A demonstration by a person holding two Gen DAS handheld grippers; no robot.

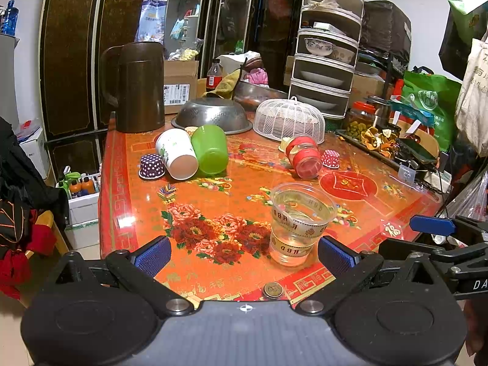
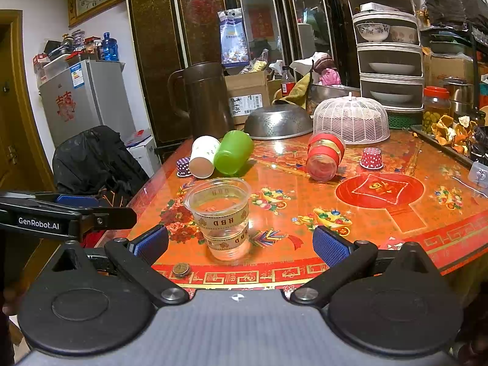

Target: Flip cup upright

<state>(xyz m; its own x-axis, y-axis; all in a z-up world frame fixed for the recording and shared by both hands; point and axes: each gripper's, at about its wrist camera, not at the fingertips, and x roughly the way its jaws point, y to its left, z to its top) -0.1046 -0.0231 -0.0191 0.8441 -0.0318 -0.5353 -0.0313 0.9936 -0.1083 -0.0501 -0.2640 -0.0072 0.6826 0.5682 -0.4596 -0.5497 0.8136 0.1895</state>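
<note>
Both hand-held grippers, left (image 1: 244,253) and right (image 2: 241,244), are held released.
Just ahead of their spread fingers, the clear cup (image 1: 300,224) is seen upright on the worktop (image 1: 213,195), untouched.

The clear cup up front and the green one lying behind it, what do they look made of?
The clear cup: likely thin transparent plastic, glossy; the tablecloth shows through its wall, and printed HBD ribbon bands wrap it. The green cup: likely opaque plastic with a smooth, slightly shiny finish and uniform colour.
</note>
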